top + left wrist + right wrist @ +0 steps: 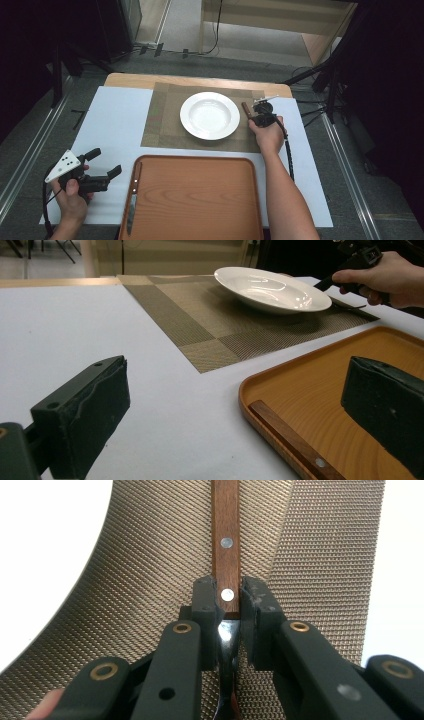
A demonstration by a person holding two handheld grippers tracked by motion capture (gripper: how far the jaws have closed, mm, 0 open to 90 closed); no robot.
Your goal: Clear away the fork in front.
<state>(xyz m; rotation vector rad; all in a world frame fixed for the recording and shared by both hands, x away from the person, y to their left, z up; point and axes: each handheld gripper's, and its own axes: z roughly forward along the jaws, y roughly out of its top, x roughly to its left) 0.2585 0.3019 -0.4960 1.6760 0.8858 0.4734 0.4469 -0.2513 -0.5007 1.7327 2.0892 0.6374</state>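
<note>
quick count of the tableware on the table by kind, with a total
plates: 1, white plate on the placemat
trays: 1, wooden tray
placemats: 1
wooden-handled cutlery: 2, knife on the tray's left edge, one piece clamped in the right hand-held gripper beside the plate
total: 5

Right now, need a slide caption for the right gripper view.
Right gripper shut on a wooden-handled utensil lying on the woven placemat.
</note>
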